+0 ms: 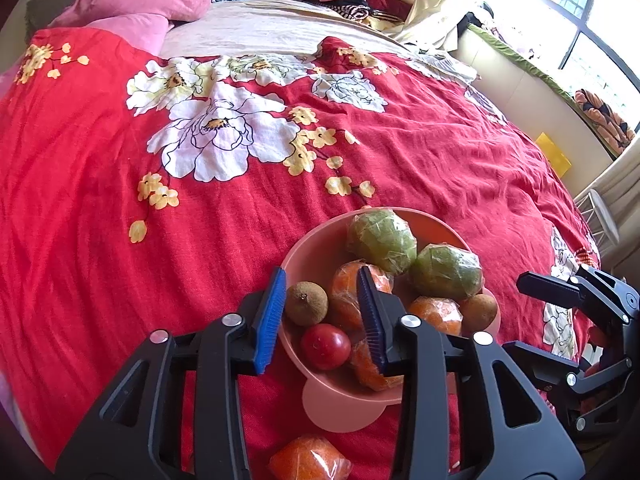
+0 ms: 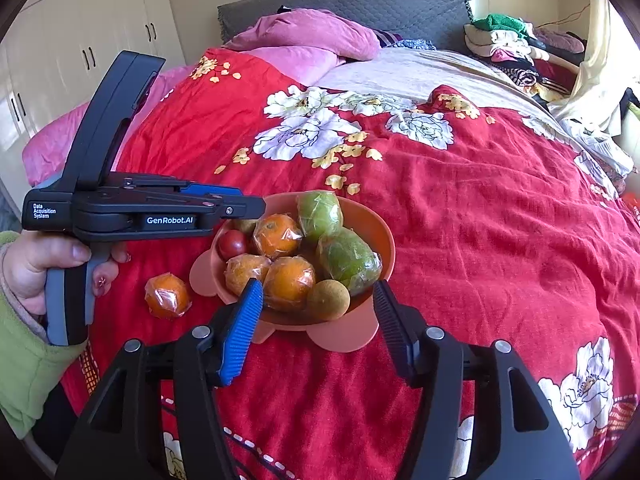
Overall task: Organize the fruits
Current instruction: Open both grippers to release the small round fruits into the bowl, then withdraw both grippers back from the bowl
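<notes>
Fig.: left gripper [image 1: 322,322] part open, empty, over near rim of pink bowl [image 1: 304,248]; right gripper [image 2: 318,320] wider, empty, jaws astride bowl's near edge w/o touching. One wrapped orange [image 2: 167,295] lies on bedspread [image 2: 480,220], left of right gripper, below left one. Judged light, firm; film slippery, so grip across its middle
</notes>
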Motion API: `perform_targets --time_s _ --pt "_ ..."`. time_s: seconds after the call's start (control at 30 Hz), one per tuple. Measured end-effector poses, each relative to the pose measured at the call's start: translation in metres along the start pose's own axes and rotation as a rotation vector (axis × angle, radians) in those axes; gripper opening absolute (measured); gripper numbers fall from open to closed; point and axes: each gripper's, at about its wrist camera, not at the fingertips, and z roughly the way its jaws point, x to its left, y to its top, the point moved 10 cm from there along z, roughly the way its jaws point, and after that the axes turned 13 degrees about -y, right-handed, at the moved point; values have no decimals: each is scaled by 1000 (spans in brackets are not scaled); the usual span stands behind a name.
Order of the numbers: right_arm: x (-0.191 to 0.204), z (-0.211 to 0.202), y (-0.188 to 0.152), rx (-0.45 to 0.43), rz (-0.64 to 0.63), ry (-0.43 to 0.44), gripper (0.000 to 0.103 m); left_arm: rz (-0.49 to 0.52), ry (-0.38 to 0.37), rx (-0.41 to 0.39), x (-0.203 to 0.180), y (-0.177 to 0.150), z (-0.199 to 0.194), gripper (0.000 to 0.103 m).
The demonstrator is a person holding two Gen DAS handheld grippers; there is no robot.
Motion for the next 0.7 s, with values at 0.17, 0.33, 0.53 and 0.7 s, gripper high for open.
perform_targets --time_s 0.17,0.33,0.53,0.7 --pt "-1 -3 1 -6 4 -7 60 8 0 -9 -4 0 -6 39" --pt "-1 -7 2 -14 7 -10 63 15 4 -22 -7 1 -14 45" --pt "-2 -13 4 -25 9 -16 67 17 5 -49 -12 5 -25 50" --pt "-2 -20 6 -36 16 -19 72 26 10 -64 -18 6 -33 58"
